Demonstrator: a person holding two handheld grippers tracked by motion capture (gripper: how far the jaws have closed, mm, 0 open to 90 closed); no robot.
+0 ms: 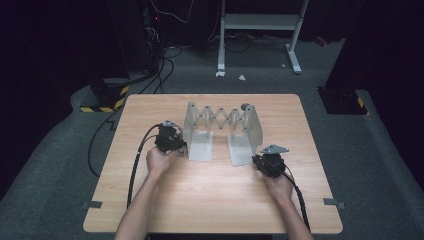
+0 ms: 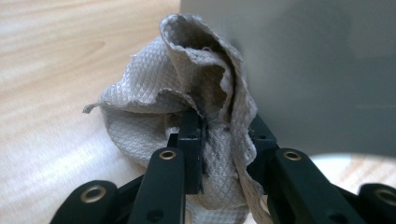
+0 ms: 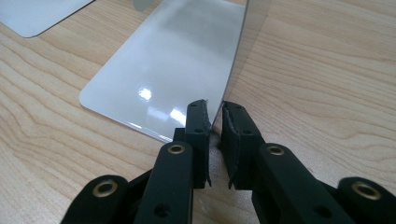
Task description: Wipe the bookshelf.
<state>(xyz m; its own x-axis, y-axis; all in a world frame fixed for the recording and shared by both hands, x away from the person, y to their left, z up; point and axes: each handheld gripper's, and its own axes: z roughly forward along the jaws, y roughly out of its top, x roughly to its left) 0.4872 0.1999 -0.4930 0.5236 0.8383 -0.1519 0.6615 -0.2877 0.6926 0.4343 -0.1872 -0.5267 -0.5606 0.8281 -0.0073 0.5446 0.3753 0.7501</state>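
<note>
A grey metal rack stands mid-table: two upright panels joined by a scissor lattice. My left gripper is at the outer face of the left panel. It is shut on a crumpled grey paper towel, which touches that panel. The towel bulges up between and over the fingertips of the left gripper. My right gripper is at the front edge of the right panel. In the right gripper view, the right gripper pinches the thin upright panel edge above its flat foot plate.
The wooden table has bare room in front of the rack. A small dark knob sits behind the lattice. The other foot plate lies flat farther off. Cables trail from both grippers; a white frame stands on the floor behind.
</note>
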